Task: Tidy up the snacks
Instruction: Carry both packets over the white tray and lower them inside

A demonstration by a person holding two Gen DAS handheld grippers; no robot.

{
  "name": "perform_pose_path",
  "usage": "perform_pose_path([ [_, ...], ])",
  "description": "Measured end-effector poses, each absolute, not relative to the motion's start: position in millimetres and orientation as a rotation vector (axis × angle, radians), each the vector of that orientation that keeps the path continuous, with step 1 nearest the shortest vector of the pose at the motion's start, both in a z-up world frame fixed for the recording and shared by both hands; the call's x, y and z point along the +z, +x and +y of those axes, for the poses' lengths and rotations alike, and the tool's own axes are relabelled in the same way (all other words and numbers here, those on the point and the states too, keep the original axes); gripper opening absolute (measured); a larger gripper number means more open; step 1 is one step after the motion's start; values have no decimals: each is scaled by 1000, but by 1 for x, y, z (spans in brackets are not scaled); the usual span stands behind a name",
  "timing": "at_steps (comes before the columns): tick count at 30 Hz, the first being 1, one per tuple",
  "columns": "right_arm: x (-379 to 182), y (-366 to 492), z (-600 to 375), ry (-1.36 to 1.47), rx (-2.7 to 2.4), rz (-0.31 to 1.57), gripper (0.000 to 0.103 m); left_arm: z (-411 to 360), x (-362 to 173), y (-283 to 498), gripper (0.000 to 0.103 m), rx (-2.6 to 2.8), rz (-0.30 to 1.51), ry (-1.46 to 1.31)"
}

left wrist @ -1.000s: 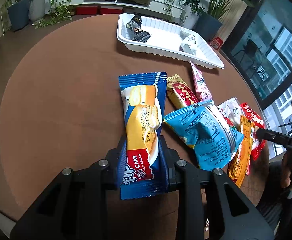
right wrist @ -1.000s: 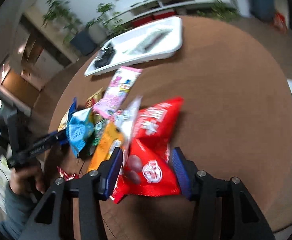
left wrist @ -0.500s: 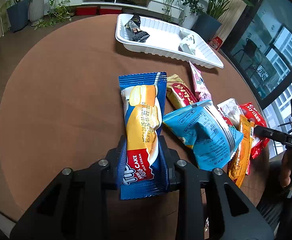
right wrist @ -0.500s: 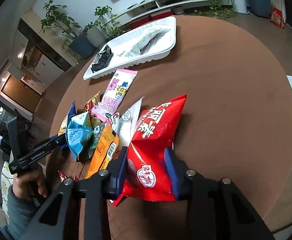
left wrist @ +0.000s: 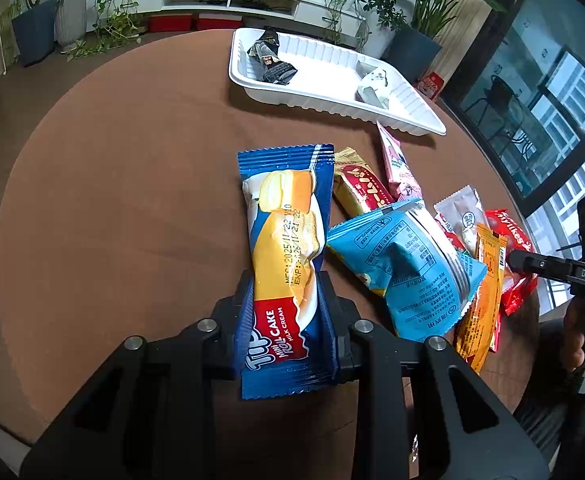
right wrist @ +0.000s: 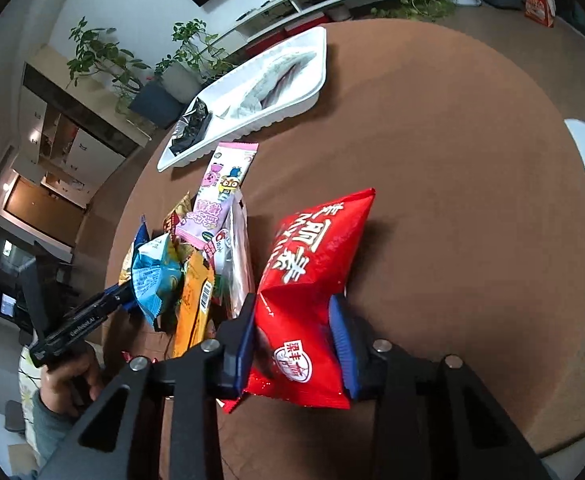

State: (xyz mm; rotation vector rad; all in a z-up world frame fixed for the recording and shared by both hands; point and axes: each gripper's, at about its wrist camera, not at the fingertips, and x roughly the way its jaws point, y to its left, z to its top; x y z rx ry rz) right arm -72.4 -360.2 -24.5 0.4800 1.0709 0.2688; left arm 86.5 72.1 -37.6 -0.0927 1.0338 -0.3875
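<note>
Glossy crinkled red pouch pinched in right gripper

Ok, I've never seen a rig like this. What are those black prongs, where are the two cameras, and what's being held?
No robot here: a person holds a hand-held two-finger gripper in each hand, with a camera on each looking along its fingers. The left wrist view shows the left gripper shut on a blue cake packet. The right wrist view shows the right gripper, whose jaws have just closed on a red snack bag. On the round brown table lies a pile of other packets, and beyond it a white tray already holding a dark wrapper and a pale one.
</note>
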Motion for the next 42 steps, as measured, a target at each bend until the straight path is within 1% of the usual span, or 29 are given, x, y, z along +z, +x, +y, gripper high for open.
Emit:
perform_pose_path([
  [7, -15, -78, -366, 473, 258, 1009, 31, 73, -36, 86, 26, -399, 1025, -103],
  [16, 6, -92, -385, 524, 235, 859, 30, 81, -29, 81, 26, -410, 995, -134],
  [22, 14, -95, -389, 526, 223, 809, 30, 89, -17, 74, 26, -412, 952, -172],
  [26, 27, -101, -395, 540, 212, 721, 30, 94, 0, 71, 26, -425, 915, -206],
  [32, 46, -97, -404, 577, 212, 628, 30, 98, 38, 80, 26, -444, 843, -207],
  [42, 93, -47, -390, 538, 283, 539, 30, 71, 100, 137, 26, -489, 761, -130],
])
